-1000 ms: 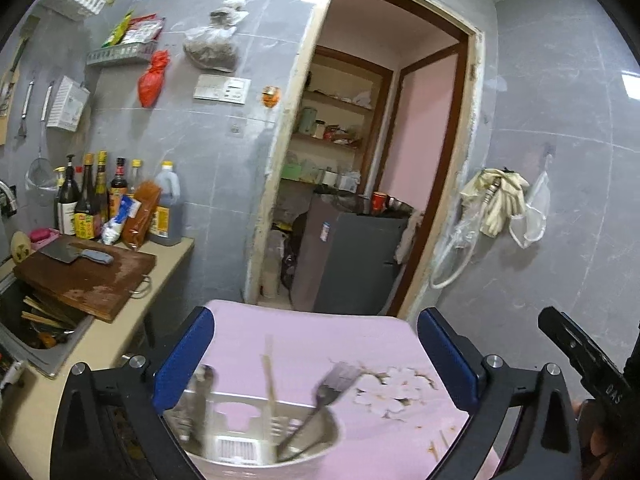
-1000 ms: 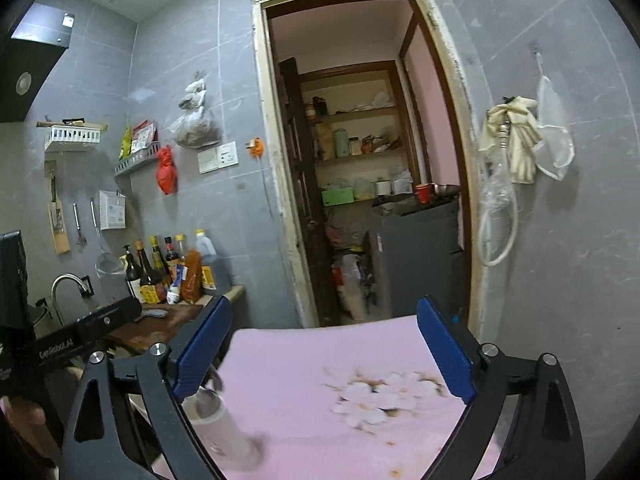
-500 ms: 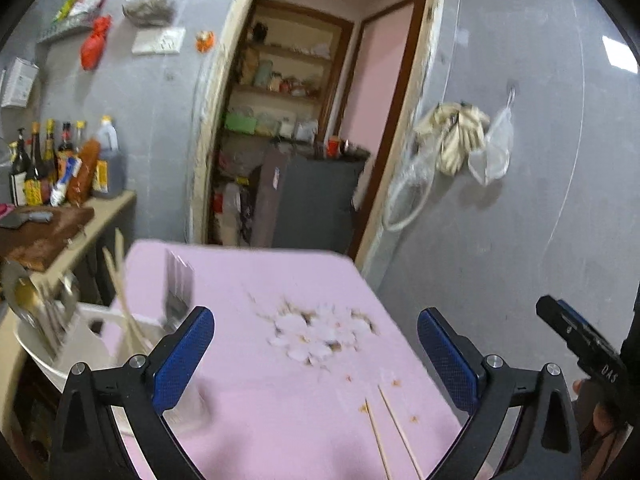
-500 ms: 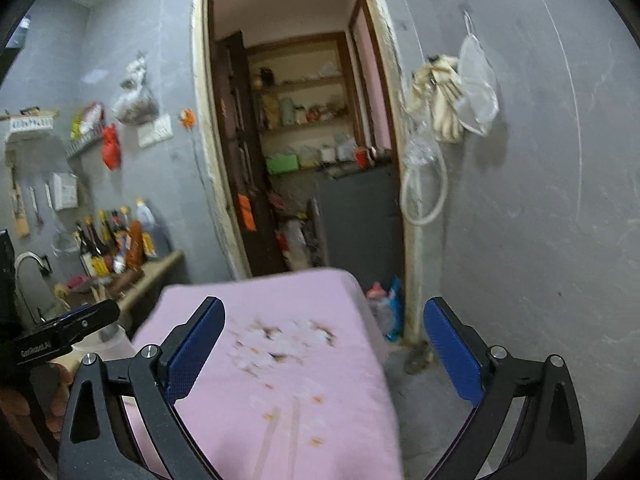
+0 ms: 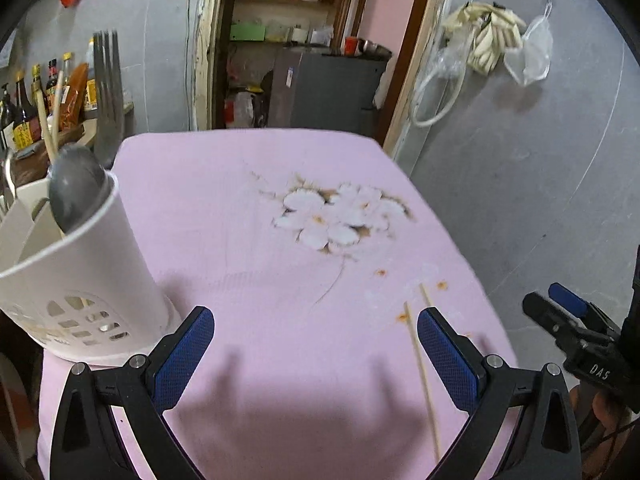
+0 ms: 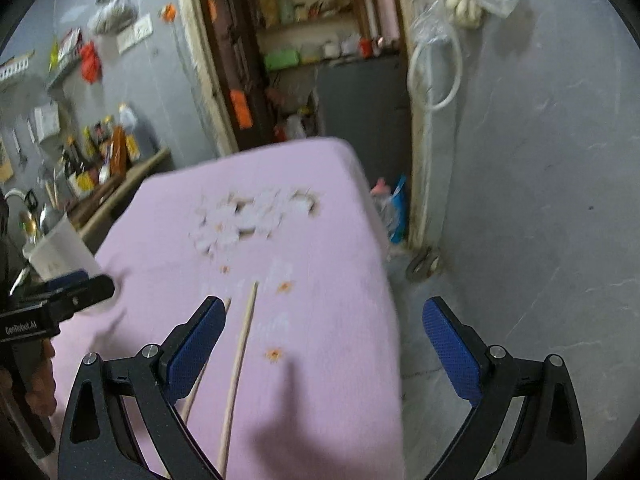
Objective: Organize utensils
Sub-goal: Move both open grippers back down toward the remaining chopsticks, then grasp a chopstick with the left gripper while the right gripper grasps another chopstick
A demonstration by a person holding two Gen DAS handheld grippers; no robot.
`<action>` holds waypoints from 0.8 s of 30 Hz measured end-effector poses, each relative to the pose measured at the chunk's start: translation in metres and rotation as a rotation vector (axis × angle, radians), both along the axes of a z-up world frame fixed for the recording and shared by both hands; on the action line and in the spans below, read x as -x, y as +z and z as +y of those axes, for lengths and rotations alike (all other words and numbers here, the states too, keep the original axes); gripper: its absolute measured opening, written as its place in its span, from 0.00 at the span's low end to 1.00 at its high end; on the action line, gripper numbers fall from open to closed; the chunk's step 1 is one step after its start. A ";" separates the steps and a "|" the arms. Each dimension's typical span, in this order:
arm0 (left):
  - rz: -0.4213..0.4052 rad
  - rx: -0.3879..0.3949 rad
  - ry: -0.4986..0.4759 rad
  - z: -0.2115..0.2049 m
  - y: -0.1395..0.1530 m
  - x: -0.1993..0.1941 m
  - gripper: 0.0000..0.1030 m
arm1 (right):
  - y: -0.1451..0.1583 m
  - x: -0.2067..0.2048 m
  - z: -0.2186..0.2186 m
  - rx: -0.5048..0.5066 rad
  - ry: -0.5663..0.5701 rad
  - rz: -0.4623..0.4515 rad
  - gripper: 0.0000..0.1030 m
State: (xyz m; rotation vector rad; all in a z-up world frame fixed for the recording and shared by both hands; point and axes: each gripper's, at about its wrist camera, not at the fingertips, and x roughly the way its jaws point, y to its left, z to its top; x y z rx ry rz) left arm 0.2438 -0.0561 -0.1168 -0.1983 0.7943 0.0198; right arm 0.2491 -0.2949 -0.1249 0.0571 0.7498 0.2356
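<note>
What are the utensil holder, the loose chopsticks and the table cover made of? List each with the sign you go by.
Utensil holder: probably plastic, matte off-white, with moulded cut-out holes near its base.
Chopsticks: likely wood or bamboo, pale tan, no shine; grain too blurred to confirm.
Table cover: seems cloth, pink with a printed white flower, matte, draping softly over the edges.

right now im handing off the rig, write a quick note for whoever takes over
Left gripper: jaws open, empty, above the pink tablecloth.
Right gripper: jaws open, empty, over the cloth's right edge.
White utensil holder stands on the cloth's left side, already holding a fork, a spoon and chopsticks.
Left to do: two loose chopsticks lie on the cloth near the right gripper's left finger; pick them up and put them in the holder.
</note>
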 end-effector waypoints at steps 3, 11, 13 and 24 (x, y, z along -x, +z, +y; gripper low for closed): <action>0.005 -0.011 -0.002 0.000 -0.009 -0.003 0.99 | -0.015 -0.002 0.013 0.014 0.042 0.017 0.83; 0.017 -0.005 0.001 0.000 -0.031 -0.010 0.89 | -0.033 -0.007 0.041 0.044 0.133 0.059 0.51; 0.024 0.003 -0.001 0.000 -0.033 -0.010 0.86 | -0.033 -0.006 0.043 0.046 0.152 0.063 0.49; 0.059 0.105 -0.090 -0.009 -0.041 -0.019 0.50 | -0.040 0.001 0.055 0.148 0.180 0.097 0.35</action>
